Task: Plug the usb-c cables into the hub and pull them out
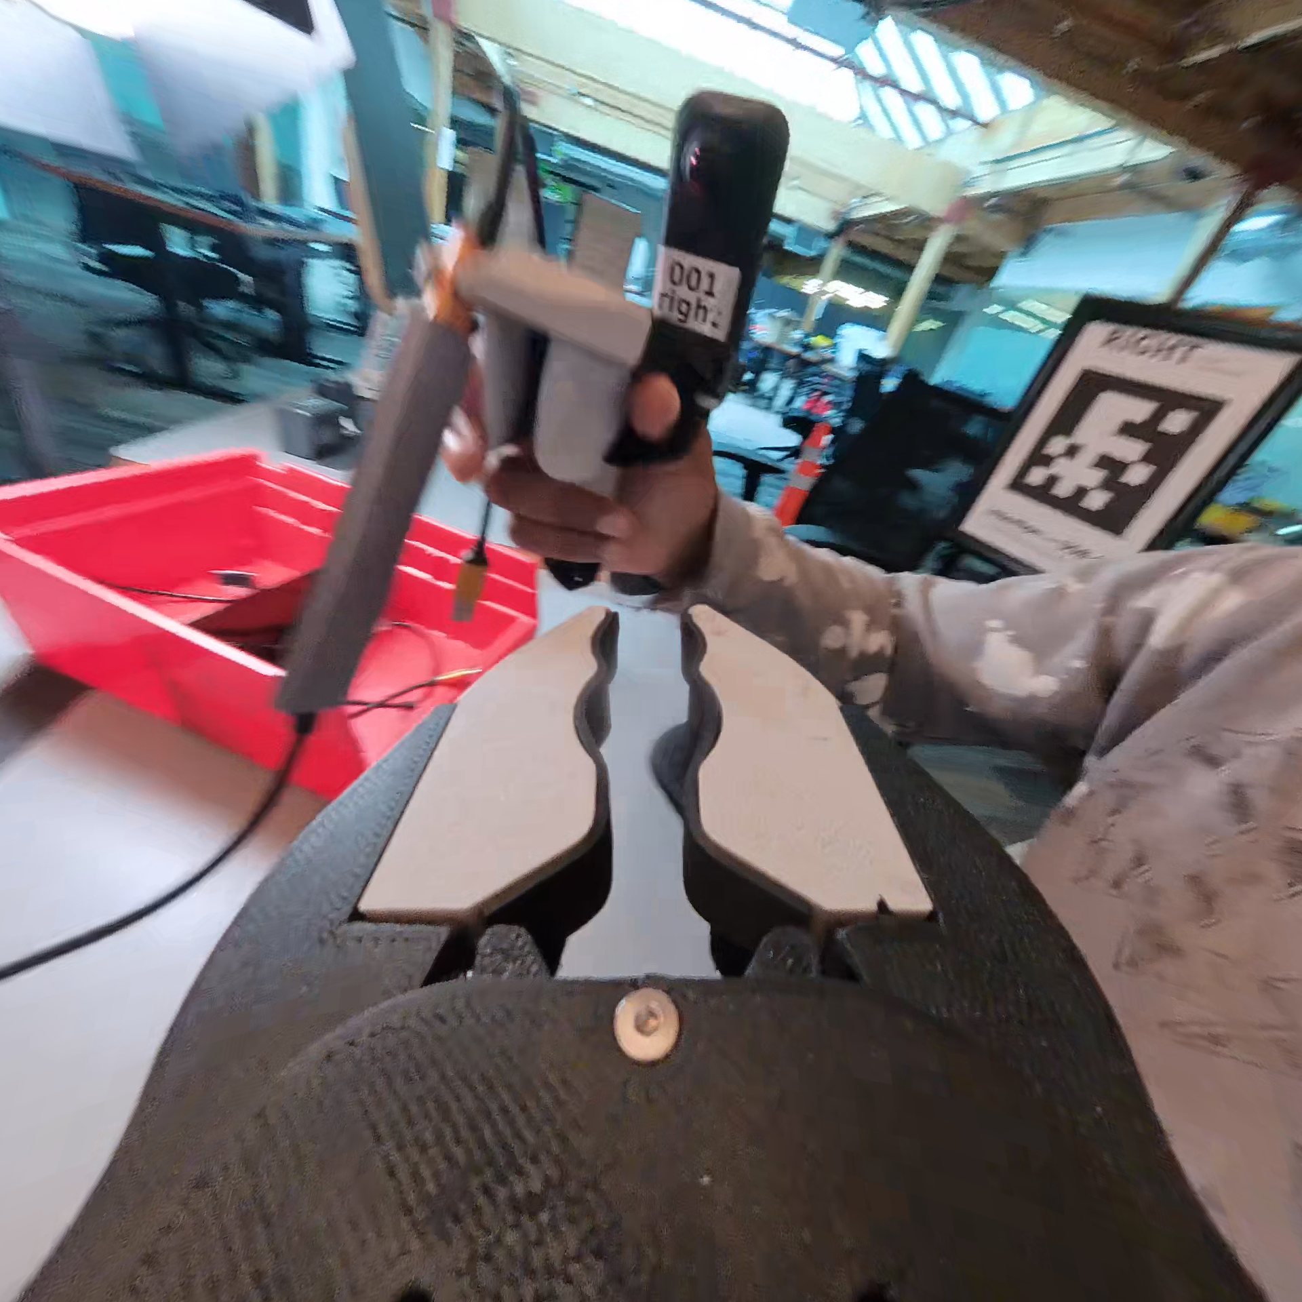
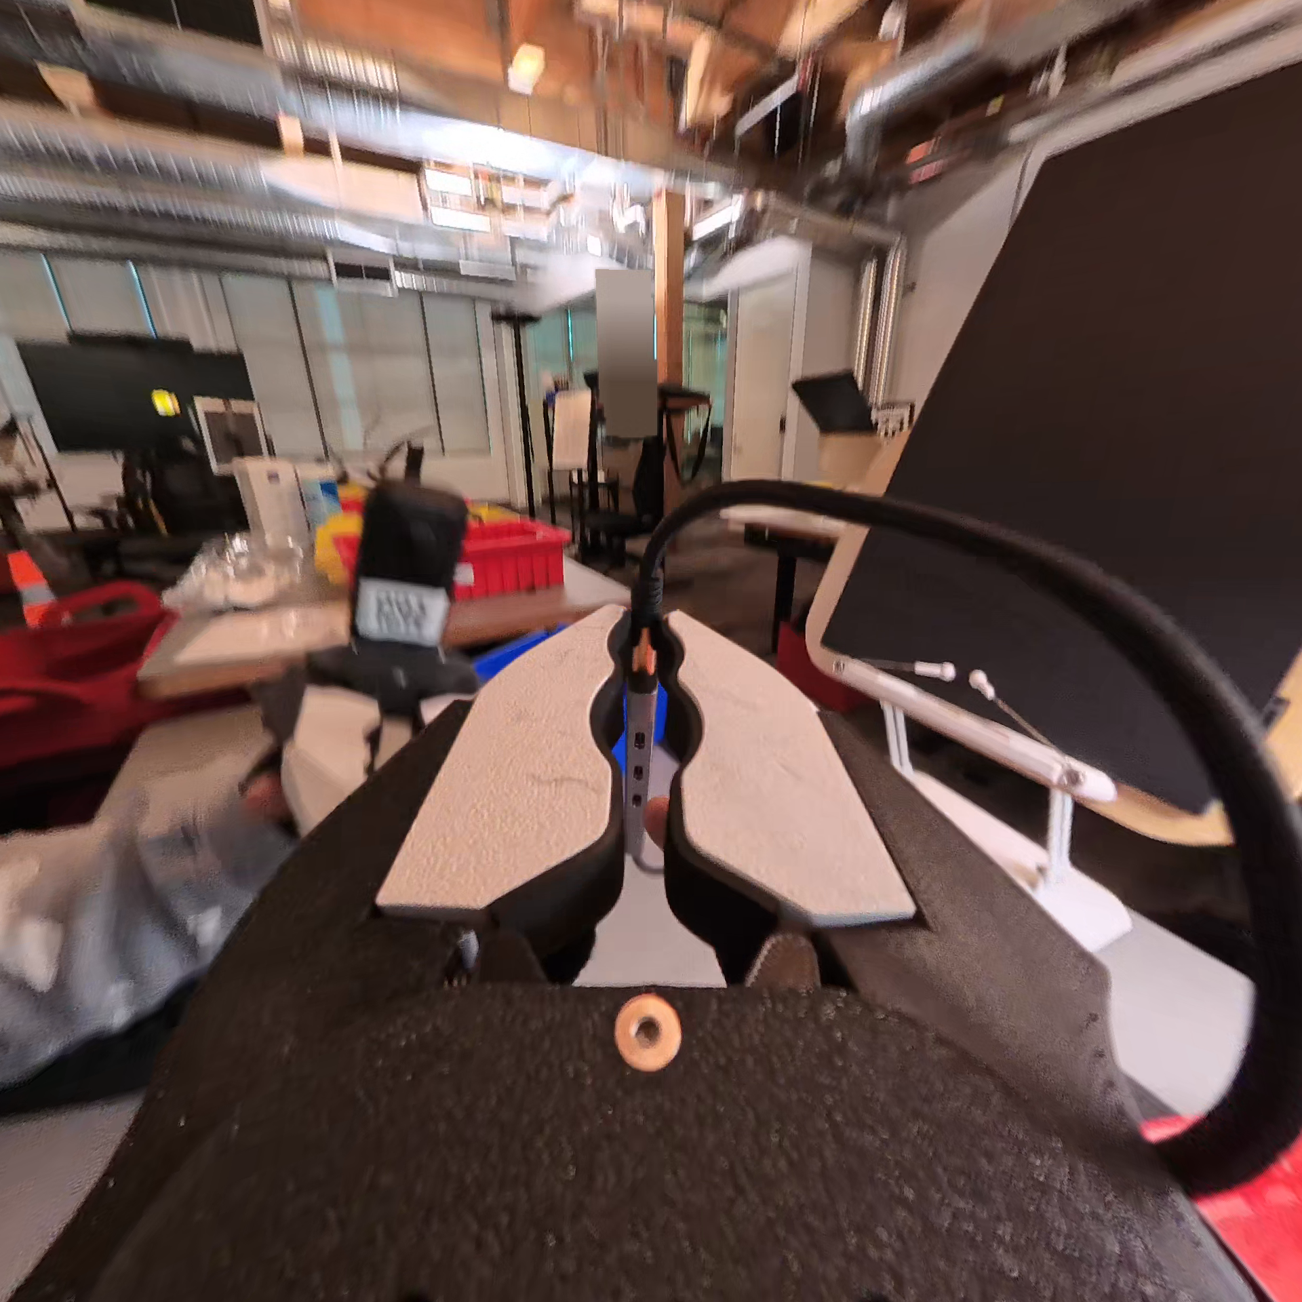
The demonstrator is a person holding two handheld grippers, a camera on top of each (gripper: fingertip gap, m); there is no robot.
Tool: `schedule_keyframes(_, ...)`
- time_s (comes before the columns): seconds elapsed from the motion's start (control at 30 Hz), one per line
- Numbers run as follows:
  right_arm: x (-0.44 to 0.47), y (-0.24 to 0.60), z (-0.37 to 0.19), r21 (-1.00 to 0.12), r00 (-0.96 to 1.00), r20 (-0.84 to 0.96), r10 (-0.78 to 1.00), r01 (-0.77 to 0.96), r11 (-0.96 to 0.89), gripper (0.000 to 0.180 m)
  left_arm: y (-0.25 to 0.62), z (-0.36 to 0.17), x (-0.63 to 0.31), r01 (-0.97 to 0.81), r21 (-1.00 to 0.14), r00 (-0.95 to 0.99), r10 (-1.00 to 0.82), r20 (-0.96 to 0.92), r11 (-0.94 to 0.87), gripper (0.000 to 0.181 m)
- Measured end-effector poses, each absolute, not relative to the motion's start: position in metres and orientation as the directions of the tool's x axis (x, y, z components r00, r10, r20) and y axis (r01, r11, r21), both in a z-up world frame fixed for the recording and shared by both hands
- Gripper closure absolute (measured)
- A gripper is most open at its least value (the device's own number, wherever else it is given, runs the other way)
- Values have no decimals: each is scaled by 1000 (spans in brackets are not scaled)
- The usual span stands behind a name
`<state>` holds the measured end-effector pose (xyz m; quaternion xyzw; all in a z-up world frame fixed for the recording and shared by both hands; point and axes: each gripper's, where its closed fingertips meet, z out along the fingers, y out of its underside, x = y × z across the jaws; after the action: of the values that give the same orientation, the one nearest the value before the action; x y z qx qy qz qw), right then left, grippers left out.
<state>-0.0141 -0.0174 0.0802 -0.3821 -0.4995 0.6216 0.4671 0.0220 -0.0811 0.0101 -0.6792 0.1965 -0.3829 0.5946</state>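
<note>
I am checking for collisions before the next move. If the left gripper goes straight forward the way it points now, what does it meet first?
Most likely the person's right hand holding the right gripper, just beyond the left gripper and its empty, open fingers. Depth is unclear, so it might pass below the hand.

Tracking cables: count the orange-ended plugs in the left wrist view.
3 orange-ended plugs: one at the hub's top end, one dangling under the hand, one lying in the red bin. Others may hide behind the hub.

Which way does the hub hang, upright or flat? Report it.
Nearly upright, slightly tilted. The right gripper clamps the grey hub by its top end; it hangs over the red bin, its black cable trailing below.
</note>
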Motion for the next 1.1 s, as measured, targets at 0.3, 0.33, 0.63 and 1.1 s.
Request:
schedule_keyframes(0.3,10,-52,107,-809,-450,-103,887,-481,-338,173,-62,56,-15,775,-630,435,-773,461,61,145)
schedule_keyframes(0.33,9,-53,103,-799,-474,-123,872,-473,-370,173,-66,60,-24,775,-625,452,-771,450,89,148)
schedule_keyframes(0.63,-10,-51,72,-719,-608,-302,734,-360,-594,173,-86,69,-49,615,-758,638,-702,316,218,162)
schedule_keyframes(1.1,-6,-46,67,-737,-627,-331,705,-295,-608,173,-77,58,-25,472,-863,714,-652,253,182,170)
